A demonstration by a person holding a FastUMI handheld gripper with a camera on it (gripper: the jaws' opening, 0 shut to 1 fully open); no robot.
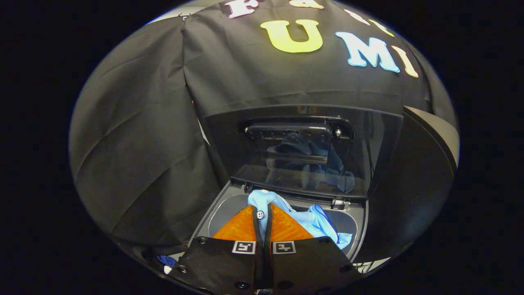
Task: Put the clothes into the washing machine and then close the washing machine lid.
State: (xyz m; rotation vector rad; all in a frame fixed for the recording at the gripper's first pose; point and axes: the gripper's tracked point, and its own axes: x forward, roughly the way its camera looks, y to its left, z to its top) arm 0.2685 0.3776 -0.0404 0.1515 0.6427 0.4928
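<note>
My gripper point(262, 216) is shut on a light blue garment point(311, 221), pinching a fold with a white button between both fingers. The cloth hangs over the round opening of the top-loading washing machine point(358, 227), draping to the right of the fingers into the tub. The machine's dark see-through lid point(303, 151) stands raised just beyond the fingers, leaning back toward the booth wall, and it mirrors the blue cloth.
Black cloth walls close in behind and to the left of the machine. A dark curved panel point(425, 164) rises at the right of the lid. A scrap of blue fabric point(167, 260) lies low beside the machine's left front corner.
</note>
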